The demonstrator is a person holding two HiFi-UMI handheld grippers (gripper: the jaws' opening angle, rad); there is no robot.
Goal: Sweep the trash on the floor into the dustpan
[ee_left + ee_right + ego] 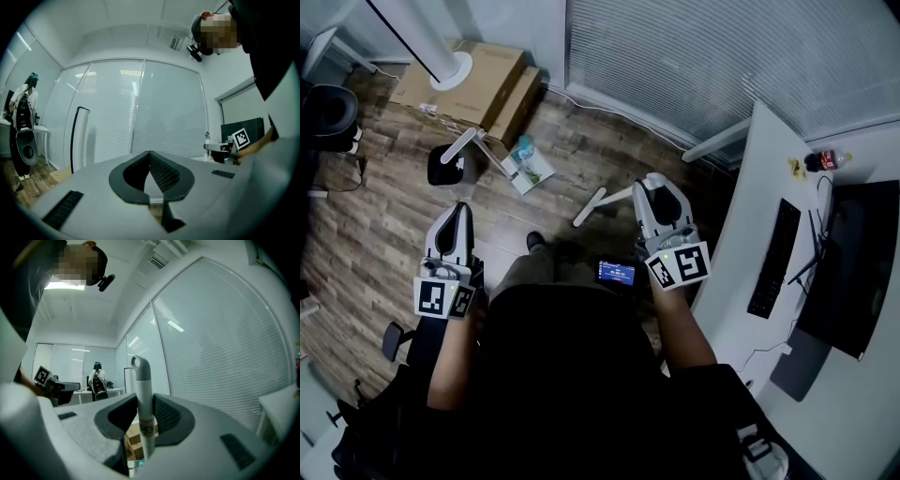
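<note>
My right gripper (pixel 652 185) is shut on a white handle (pixel 142 401) with a grey hooked cap, which stands nearly upright between the pads. In the head view this white handle (pixel 605 206) slants out to the left of the jaws. My left gripper (pixel 458 210) is shut with nothing between its pads (pixel 161 174), and it points level at the blinds. On the wooden floor ahead lies blue-and-white trash (pixel 526 165). Beside it is a black dustpan-like thing (pixel 446 167) with a white handle (pixel 463 143). What is at the lower end of the held handle is hidden.
Cardboard boxes (pixel 473 80) and a white fan base (pixel 450 70) stand at the back left. A white desk (pixel 759 216) with keyboard and monitor runs along the right. A phone (pixel 617 273) hangs at my waist. A person (pixel 22 126) stands far off.
</note>
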